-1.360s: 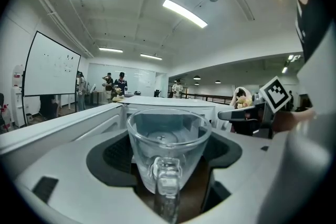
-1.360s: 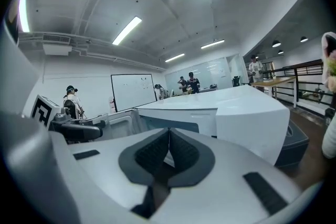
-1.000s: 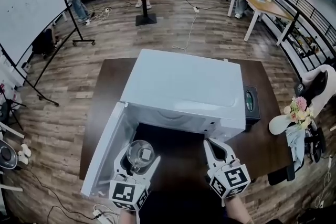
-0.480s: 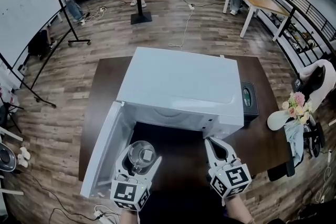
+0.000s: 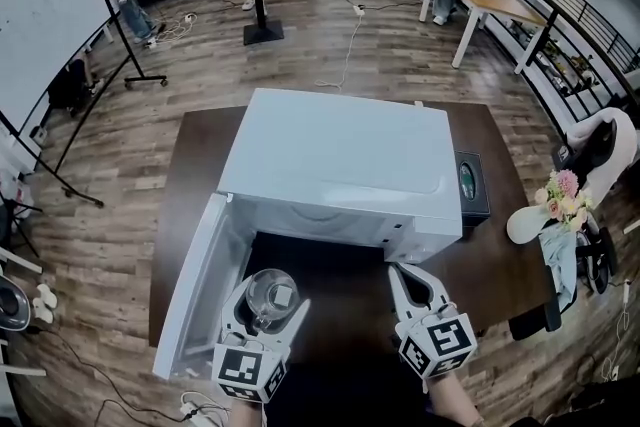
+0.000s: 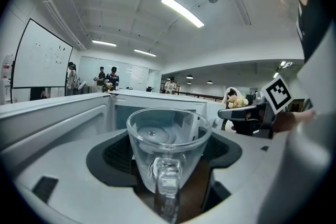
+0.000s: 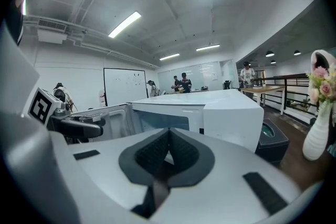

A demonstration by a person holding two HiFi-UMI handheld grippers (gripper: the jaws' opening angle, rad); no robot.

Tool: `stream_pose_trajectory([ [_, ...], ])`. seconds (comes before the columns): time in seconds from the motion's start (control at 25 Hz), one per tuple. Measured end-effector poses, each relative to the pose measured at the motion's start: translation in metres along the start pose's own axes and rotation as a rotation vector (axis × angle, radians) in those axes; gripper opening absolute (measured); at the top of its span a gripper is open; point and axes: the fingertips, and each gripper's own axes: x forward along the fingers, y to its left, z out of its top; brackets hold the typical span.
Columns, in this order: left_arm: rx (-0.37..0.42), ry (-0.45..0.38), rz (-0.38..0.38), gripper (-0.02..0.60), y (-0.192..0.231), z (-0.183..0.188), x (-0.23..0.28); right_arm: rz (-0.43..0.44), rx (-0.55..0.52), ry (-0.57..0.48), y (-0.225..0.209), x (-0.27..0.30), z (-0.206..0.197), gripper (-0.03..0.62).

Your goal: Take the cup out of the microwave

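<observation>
Cup [image 6: 167, 147]: clear glass, empty, standing upright with its mouth up and its long axis vertical; the handle points back along the jaws toward the person.
Place: outside the white microwave [image 5: 340, 165], in front of its open cavity and just beside the door [image 5: 195, 280], which is swung open on the left; whether the base touches the dark desk [image 5: 500, 270] cannot be told.
Left claw [image 5: 268, 303]: clamped on the cup, one jaw against each side of the glass wall.
Right claw [image 5: 398, 277]: jaws pressed together with nothing between them, held in front of the microwave's right front corner, apart from the cup.
Desk edge: a dark box [image 5: 470, 185] sits just beside the microwave's right side.
Room: a whiteboard [image 5: 50, 10] stands to the left on the wooden floor, and people stand near tables well beyond the desk.
</observation>
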Motion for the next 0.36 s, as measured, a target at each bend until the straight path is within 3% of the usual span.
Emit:
stream_pose_trajectory([
  [0.36, 0.001, 0.001, 0.006, 0.390, -0.0012, -0.0017, -0.0008, -0.001, -0.005, 0.005, 0.0031, -0.0034, -0.0037, -0.006],
])
